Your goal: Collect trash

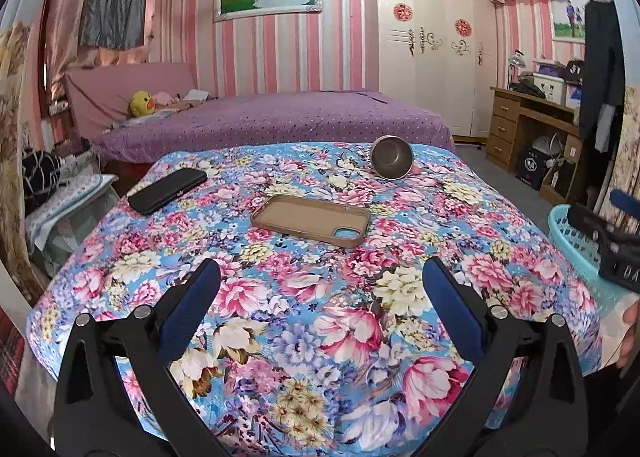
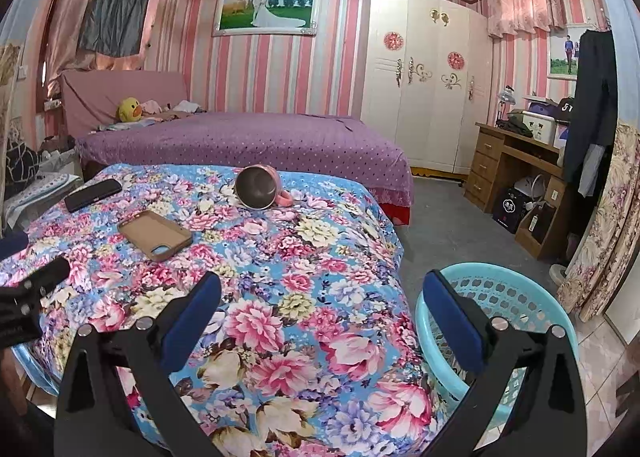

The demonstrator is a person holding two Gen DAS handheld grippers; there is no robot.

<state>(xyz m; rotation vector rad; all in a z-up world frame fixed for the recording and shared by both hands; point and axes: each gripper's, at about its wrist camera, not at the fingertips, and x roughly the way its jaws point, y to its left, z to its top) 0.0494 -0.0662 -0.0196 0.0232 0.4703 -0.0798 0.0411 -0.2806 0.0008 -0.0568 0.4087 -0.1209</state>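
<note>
Fingers, both grippers: blue-padded, spread wide, nothing between them. Left gripper (image 1: 320,281) hovers over the near part of the floral bedspread (image 1: 304,337); right gripper (image 2: 320,293) hangs at the bed's right edge, one finger over the bedspread and the other over the basket.

Item 1: phone case (image 1: 310,219), tan, lying flat with its open side up, mid-bed, ahead of the left gripper. Probably the nearest candidate for pickup.

Item 2: phone (image 1: 168,191), black, flat, towards the far-left corner, well apart from the case.

Item 3: cup (image 1: 392,157), steel-lined with a pink handle, tipped on its side with its mouth towards the cameras, at the far edge of the bedspread.

Item 4: basket (image 2: 516,297), turquoise, perforated, standing on the floor against the bed's right side, apparently placed there to receive what is collected. Its contents cannot be seen.

Note: no obvious litter shows on the bedspread; which item counts as trash is a guess. Collection appears not yet begun.
</note>
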